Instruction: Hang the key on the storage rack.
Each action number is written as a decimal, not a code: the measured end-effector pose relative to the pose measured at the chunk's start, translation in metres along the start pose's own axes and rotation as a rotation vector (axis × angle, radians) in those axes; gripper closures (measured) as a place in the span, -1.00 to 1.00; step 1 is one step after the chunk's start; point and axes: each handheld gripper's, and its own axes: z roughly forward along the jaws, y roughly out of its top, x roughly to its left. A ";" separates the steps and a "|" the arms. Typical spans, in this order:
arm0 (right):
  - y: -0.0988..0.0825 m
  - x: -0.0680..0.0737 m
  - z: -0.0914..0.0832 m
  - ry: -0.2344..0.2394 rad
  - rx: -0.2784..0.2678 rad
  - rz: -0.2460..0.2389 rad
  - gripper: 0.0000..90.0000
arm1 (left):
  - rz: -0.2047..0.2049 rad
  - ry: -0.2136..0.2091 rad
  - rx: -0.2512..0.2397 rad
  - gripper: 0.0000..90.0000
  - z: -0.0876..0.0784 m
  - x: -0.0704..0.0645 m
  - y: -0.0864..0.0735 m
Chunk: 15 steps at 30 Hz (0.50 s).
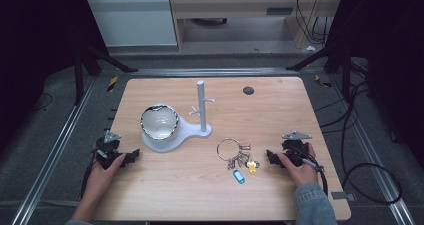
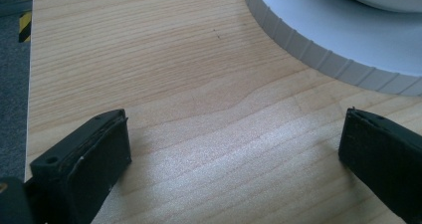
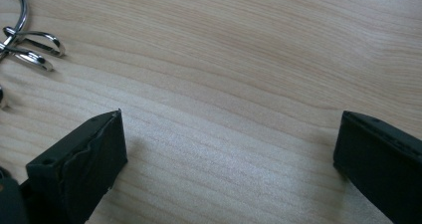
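A big metal key ring (image 1: pixel 229 148) with keys, a yellow tag (image 1: pixel 252 166) and a blue tag (image 1: pixel 239 176) lies on the wooden table, right of centre. Its wire loops (image 3: pixel 27 45) reach into the top left of the right gripper view. A white stand (image 1: pixel 202 106) with pegs rises from a white base (image 1: pixel 187 131) that carries a shiny bowl (image 1: pixel 159 122). My left gripper (image 1: pixel 131 156) rests open on the table just left of the base's ribbed rim (image 2: pixel 318 55). My right gripper (image 1: pixel 270 157) rests open on the table right of the keys. Nothing lies between either pair of jaws.
A dark round grommet (image 1: pixel 248 90) sits near the table's far edge. Metal frame rails (image 1: pixel 55 150) run along both sides, and cables (image 1: pixel 360 150) trail on the floor at the right. Bare wood (image 1: pixel 175 185) lies along the near edge between the hands.
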 end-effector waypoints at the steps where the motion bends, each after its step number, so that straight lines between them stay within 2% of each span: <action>1: 0.000 0.000 -0.001 0.008 0.004 -0.007 -0.97 | 0.000 0.000 0.000 -1.00 0.000 0.000 0.000; 6: 0.002 -0.002 -0.004 0.032 0.025 -0.037 -0.83 | 0.005 0.000 0.004 -1.00 0.000 0.000 0.000; 8: 0.002 -0.003 -0.009 0.051 0.031 -0.057 -0.62 | 0.003 0.001 0.003 -1.00 0.000 0.000 0.000; 10: 0.002 -0.002 -0.011 0.056 0.038 -0.059 -0.59 | 0.002 0.001 0.003 -1.00 0.000 0.000 0.000; 13: 0.005 0.001 -0.016 0.063 0.061 -0.110 -0.59 | 0.001 0.001 0.003 -1.00 0.000 0.000 0.000; 15: 0.009 0.004 -0.021 0.081 0.073 -0.116 -0.59 | 0.002 0.001 0.003 -1.00 0.000 0.000 0.000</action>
